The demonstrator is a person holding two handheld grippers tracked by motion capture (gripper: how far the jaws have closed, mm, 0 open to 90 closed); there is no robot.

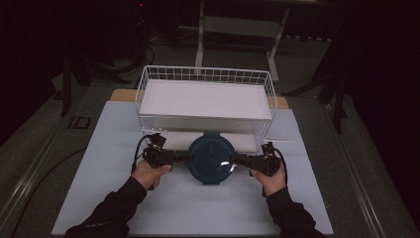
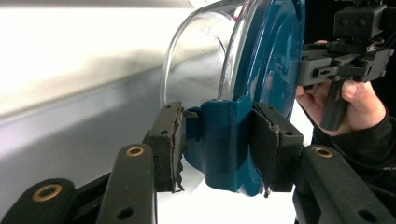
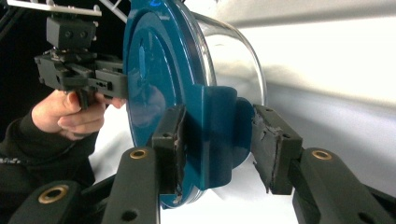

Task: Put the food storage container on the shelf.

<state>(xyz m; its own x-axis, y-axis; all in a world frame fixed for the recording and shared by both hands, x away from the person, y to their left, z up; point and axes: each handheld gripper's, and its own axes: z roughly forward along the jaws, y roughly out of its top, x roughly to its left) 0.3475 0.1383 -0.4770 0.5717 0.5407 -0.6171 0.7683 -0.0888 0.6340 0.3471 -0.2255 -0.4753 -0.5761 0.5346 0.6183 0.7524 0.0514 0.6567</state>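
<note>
Round dark-teal plastic lid (image 1: 210, 157): smooth, glossy, catching a soft sheen on its face. Clear bowl (image 2: 196, 60) beneath it: transparent and glossy, glass or clear plastic (cannot tell which), with bright reflections. Left gripper (image 2: 215, 144) and right gripper (image 3: 217, 149): matt black plastic arms with brass-coloured rivets; the jaw pads (image 2: 173, 140) are dull black foam or rubber, rough and torn along the edges. White wire basket (image 1: 148, 79): coated metal mesh, smooth finish. Pale blue-white table surface (image 1: 198, 208): flat, matt. Dark sleeves (image 1: 114, 210): soft matt cloth.
</note>
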